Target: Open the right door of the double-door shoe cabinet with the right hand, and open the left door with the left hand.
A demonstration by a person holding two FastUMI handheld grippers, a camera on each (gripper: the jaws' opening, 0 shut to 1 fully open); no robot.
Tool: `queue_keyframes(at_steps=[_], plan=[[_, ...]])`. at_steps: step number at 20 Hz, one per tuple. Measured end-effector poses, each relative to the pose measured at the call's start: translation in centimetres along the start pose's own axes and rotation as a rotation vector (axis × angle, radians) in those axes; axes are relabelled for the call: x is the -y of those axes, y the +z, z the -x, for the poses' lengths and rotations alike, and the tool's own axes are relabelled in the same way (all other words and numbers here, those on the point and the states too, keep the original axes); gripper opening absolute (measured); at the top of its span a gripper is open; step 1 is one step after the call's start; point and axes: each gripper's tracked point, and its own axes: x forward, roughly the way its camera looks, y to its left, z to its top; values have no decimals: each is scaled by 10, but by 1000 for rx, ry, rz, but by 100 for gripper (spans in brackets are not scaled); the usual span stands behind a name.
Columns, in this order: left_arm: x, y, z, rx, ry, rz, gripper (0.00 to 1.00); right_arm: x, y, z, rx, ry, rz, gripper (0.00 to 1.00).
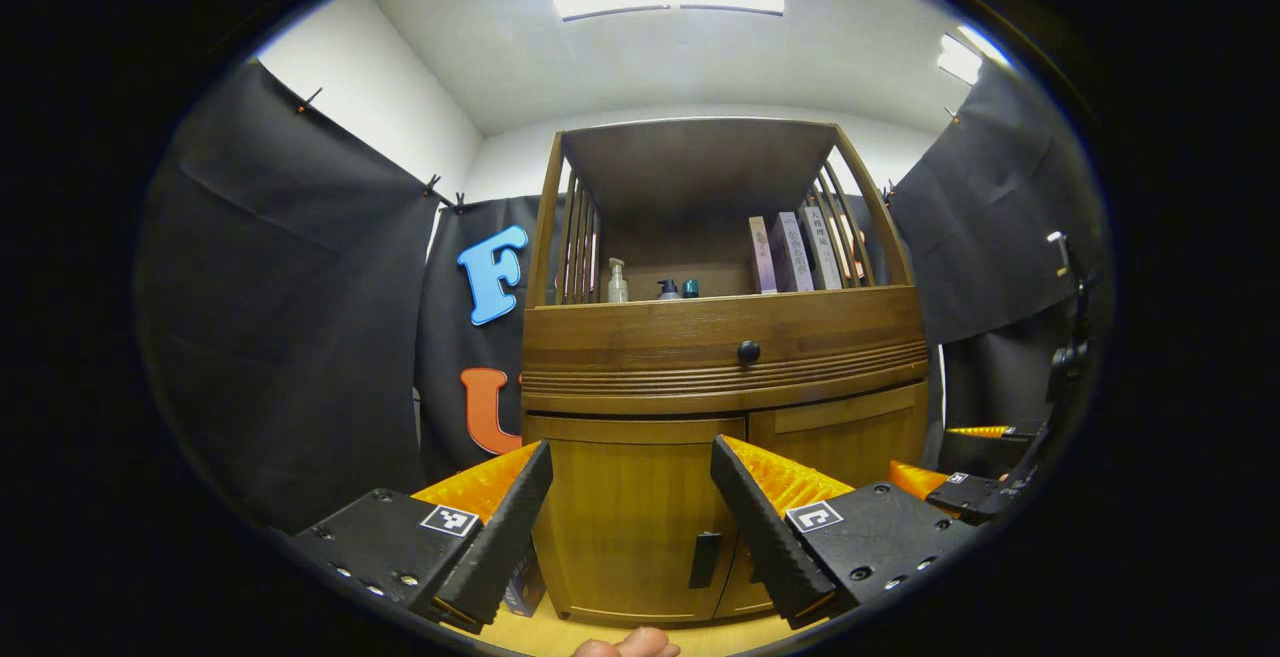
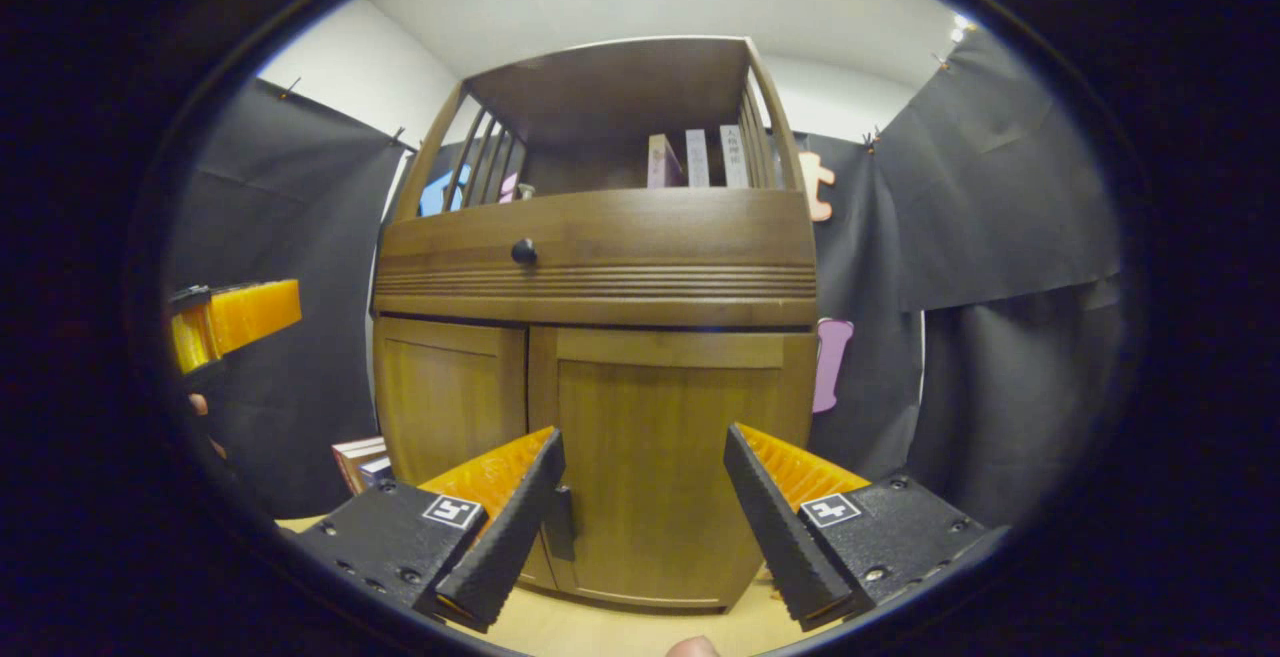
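Left gripper view puts your left tool [image 1: 630, 522] with its fingers spread wide apart, holding nothing and touching nothing, its ribbed inner pads facing each other across the cabinet's left door [image 1: 625, 527]. That door is a flat wooden panel, closed, with a dark upright handle [image 1: 704, 559] near its inner edge, seen between your fingers but well beyond them. Beside it, the right door [image 1: 850, 442] is also closed, partly hidden behind your right-hand finger. Off to the far right of this view, your other tool shows at the edge. Right gripper view has your right tool [image 2: 645, 512] equally wide open and empty, framing the right door [image 2: 660, 467], a smooth framed wood panel; its dark handle [image 2: 560, 524] peeks out just beside the left finger, whether touching I cannot tell. Above both doors runs a curved drawer front with grooved bands and a round dark knob [image 2: 523, 252]. The shoe cabinet [image 2: 600, 267] carries an open shelf with slatted sides, holding books [image 1: 795, 252] and small bottles [image 1: 618, 282].
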Motion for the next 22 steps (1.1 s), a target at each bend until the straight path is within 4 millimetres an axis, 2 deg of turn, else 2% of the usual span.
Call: queue_keyframes(at_steps=[3, 4, 5, 6, 7, 8, 9, 10, 11, 13, 16, 19, 20, 21, 22], plan=[[-6, -10, -9, -17, -49, 15, 100, -20, -26, -20, -44, -20, -6, 100], [-8, -13, -9, -28, -65, 20, 96, -28, -36, -28, -65, -27, -3, 100], [-10, -17, -11, -38, -74, 22, 100, -37, -44, -34, -81, -24, -3, 100], [-14, -23, -12, -49, -78, 23, 100, -43, -52, -41, -100, -23, -1, 100], [-18, -27, -13, -57, -80, 23, 96, -51, -62, -46, -110, -16, 2, 99], [-22, -33, -15, -65, -77, 21, 96, -55, -71, -54, -119, -21, 12, 99], [-29, -37, -18, -72, -73, 15, 96, -54, -83, -62, -139, -39, 30, 97], [-33, -41, -19, -82, -71, 3, 100, -55, -97, -70, -172, -48, 37, 94], [-35, -47, -19, -94, -73, -9, 96, -58, -109, -78, -208, -43, 35, 93], [-36, -52, -20, -104, -87, -23, 96, -62, -124, -94, -252, -43, 11, 92], [-42, -57, -21, -111, -89, -28, 96, -59, -145, -104, -283, -78, -29, 82], [-43, -60, -22, -116, -84, -14, 96, -62, -156, -115, -300, -83, -52, 77], [-45, -61, -22, -119, -77, -15, 100, -63, -158, -118, -299, -82, -51, 74], [-48, -61, -21, -122, -69, -15, 96, -63, -158, -121, -301, -82, -49, 72], [-50, -62, -21, -126, -61, -14, 96, -64, -160, -123, -306, -85, -50, 68]])
